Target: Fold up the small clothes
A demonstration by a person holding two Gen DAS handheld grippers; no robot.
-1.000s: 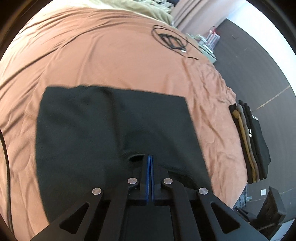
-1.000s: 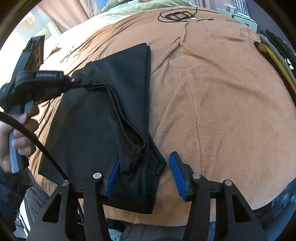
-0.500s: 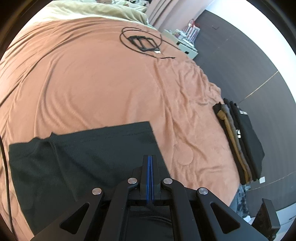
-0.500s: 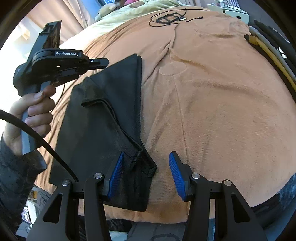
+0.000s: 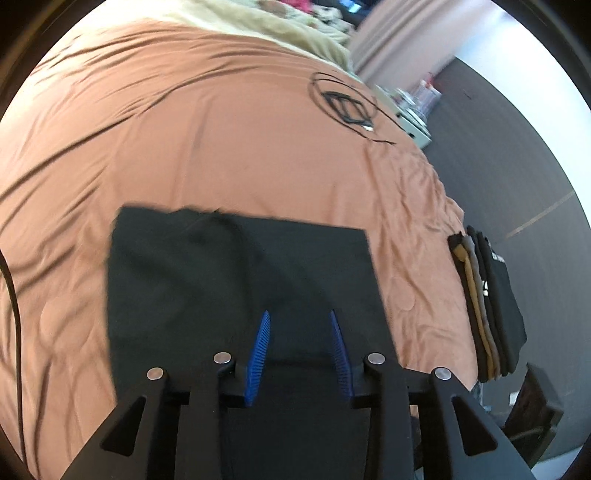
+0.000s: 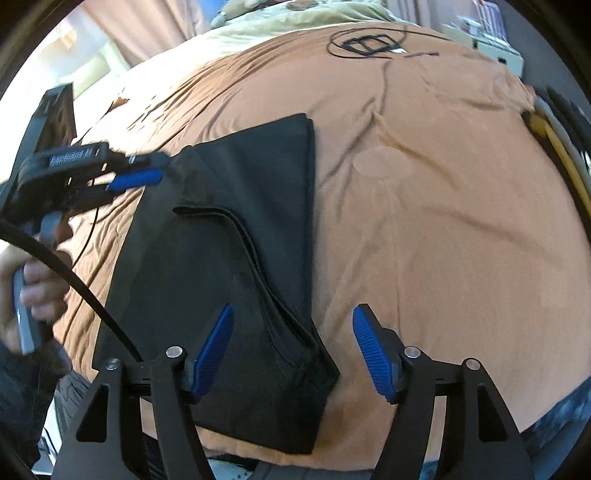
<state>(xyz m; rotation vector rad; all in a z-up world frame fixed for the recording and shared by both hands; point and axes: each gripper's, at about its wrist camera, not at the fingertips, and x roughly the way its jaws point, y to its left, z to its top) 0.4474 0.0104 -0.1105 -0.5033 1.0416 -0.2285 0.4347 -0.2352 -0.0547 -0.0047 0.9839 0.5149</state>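
A small black garment (image 5: 236, 280) lies folded flat on the orange-brown bedspread (image 5: 221, 147). It also shows in the right wrist view (image 6: 236, 236), with a seamed edge running across it. My left gripper (image 5: 299, 317) is open and empty over the garment's near edge; it also shows in the right wrist view (image 6: 147, 170) at the garment's far left corner. My right gripper (image 6: 291, 314) is open and empty above the garment's near right corner.
A stack of folded clothes (image 5: 487, 306) sits at the bed's right edge, also seen in the right wrist view (image 6: 557, 136). A coiled black cable (image 5: 347, 107) lies far back on the bed. A cream blanket (image 5: 280, 26) lies at the head. Dark floor lies beyond.
My left gripper carried the garment's edge over, then opened and let it go. The garment now lies flatter. My right gripper stayed open and drew back slightly.
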